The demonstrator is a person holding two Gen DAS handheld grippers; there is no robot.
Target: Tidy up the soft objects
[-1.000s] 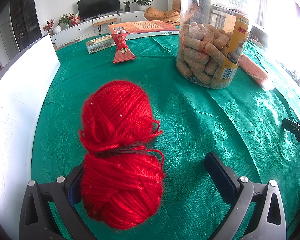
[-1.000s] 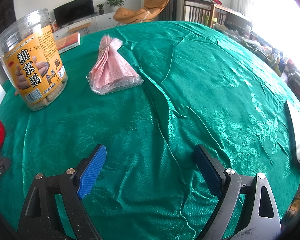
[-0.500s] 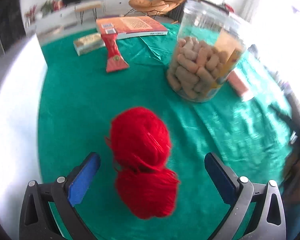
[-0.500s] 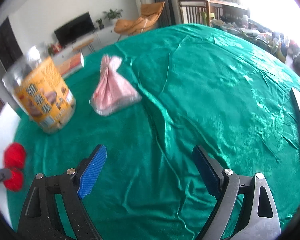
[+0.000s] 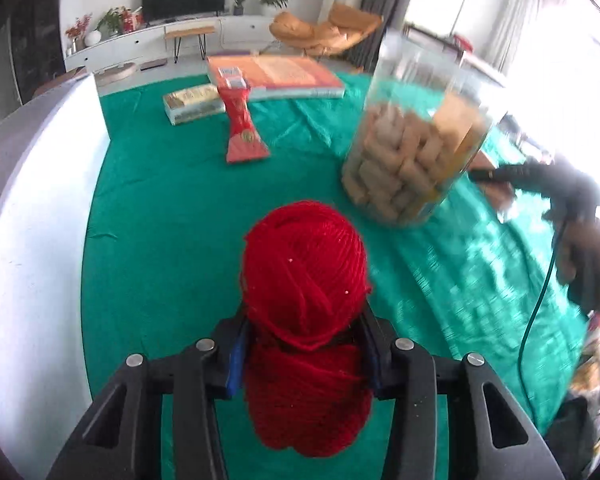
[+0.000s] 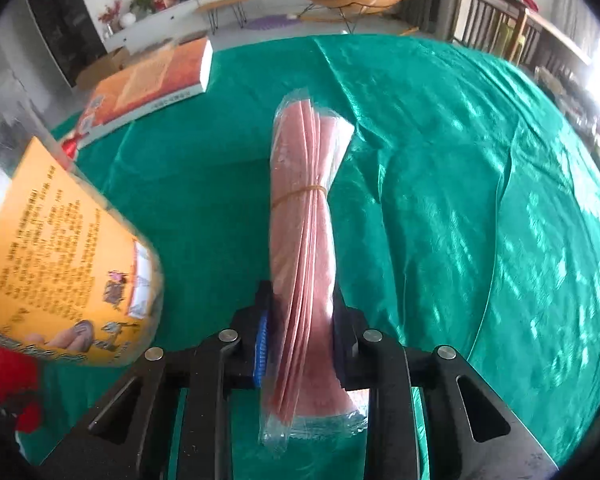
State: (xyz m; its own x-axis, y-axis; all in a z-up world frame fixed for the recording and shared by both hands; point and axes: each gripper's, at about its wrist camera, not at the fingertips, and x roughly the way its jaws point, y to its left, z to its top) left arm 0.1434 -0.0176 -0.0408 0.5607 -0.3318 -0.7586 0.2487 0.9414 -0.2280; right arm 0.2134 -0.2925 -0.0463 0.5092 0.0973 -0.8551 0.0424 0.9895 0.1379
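**Both tongs loaded, snack jar standing close by**

The left gripper (image 5: 302, 354) is squeezing a red yarn skein (image 5: 306, 276) at its tied waist, near the table's left edge. The right gripper (image 6: 300, 336) is pinching a pink paper bundle in clear wrap (image 6: 304, 240) (rubber-banded midway) above the green tablecloth (image 6: 440, 200). The yarn is compressing, so it may be slipping loose; the slick wrap could slide out. The biscuit jar (image 5: 416, 148), just beside both loads, risks being knocked.
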